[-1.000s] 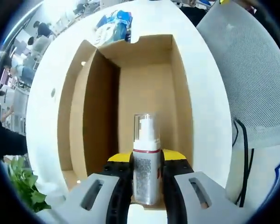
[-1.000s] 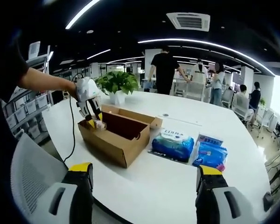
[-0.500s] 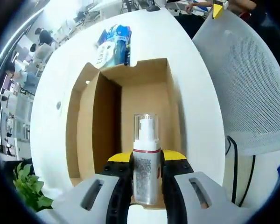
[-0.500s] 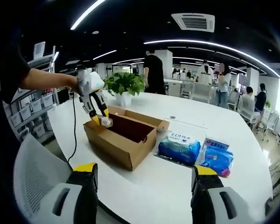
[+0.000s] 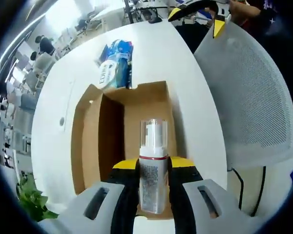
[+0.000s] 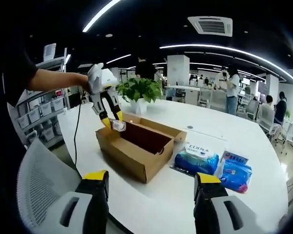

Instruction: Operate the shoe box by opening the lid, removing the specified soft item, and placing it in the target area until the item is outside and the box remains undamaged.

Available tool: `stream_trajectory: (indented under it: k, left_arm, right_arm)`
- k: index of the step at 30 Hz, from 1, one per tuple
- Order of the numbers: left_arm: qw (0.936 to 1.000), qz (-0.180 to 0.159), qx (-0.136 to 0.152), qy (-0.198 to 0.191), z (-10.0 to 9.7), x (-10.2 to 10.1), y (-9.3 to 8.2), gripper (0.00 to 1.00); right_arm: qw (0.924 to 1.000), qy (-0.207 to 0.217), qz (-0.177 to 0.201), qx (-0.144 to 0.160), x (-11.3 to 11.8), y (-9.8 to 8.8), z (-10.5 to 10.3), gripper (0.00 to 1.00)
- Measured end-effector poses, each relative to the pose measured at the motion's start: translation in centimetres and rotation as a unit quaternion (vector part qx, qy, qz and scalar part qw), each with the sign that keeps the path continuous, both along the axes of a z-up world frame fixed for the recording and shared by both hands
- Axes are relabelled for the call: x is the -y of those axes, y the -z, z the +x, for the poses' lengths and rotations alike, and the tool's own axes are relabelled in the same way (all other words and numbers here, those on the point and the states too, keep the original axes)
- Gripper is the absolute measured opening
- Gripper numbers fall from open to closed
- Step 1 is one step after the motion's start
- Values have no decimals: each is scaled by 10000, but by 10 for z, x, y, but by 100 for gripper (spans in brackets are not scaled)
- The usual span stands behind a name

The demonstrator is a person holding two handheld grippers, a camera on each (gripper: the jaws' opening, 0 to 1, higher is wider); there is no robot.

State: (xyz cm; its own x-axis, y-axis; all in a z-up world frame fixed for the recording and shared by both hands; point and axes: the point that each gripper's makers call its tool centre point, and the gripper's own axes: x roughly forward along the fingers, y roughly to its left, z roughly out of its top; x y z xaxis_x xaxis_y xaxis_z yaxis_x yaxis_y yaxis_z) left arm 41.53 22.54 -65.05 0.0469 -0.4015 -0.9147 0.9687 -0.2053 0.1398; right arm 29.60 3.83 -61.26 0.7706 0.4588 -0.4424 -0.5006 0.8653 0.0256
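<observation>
Left gripper view, held item: a silver pump bottle (image 5: 153, 178) with a clear cap and a red band at its neck is standing upright between the jaws of the left gripper (image 5: 153, 171), which is pressing against both of its sides just above the yellow pads.
Left gripper view, position of item: the bottle is hanging above the open brown cardboard shoe box (image 5: 128, 124), over the near end of its inside.
Right gripper view, same item: the left gripper (image 6: 111, 122) is showing at the far left end of the shoe box (image 6: 136, 151), with the pump bottle (image 6: 120, 126) pinched at its tips just above the box rim; a person's bare forearm (image 6: 53, 80) is reaching in from the left and holding it.
Shoe box: it is sitting open on the round white table (image 6: 263, 195), its flap (image 5: 86, 134) folded out along one long side.
Right gripper: the right gripper (image 6: 150, 178) is spreading its jaws wide, with nothing between them, and hovering near the table edge well short of the box.
Soft packs: a blue plastic tissue pack (image 6: 196, 160) is lying on the table just beside the box, and a second blue pack with pink print (image 6: 235, 168) is lying next to it, farther from the box.
Chair: a grey mesh chair back (image 5: 249, 92) is standing by the table edge.
Plant: a green leafy potted plant (image 6: 138, 90) is standing on the table beyond the box.
</observation>
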Motion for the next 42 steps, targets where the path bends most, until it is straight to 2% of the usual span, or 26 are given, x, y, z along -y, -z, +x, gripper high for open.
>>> stream_trajectory:
  k: [9,18,35,42]
  left_arm:
    - [9996,-60,-68,254,-21,9,-6,21]
    - [9990,-157,-47,417,-31,19,-8,21]
    - [9965,-556,-70,621,-54,40,-14,21]
    - [9948,-693,-28,745,-63,49,-17,21]
  right_arm:
    - [9993,-365,49,91,-17,-3,3,59]
    - [9974,-713,109,74,-37,-4,7,53]
    - [9926,-1136,416,84,-64,-8,11,38]
    - [9901,-1321,462,52,-77,-8,12,35]
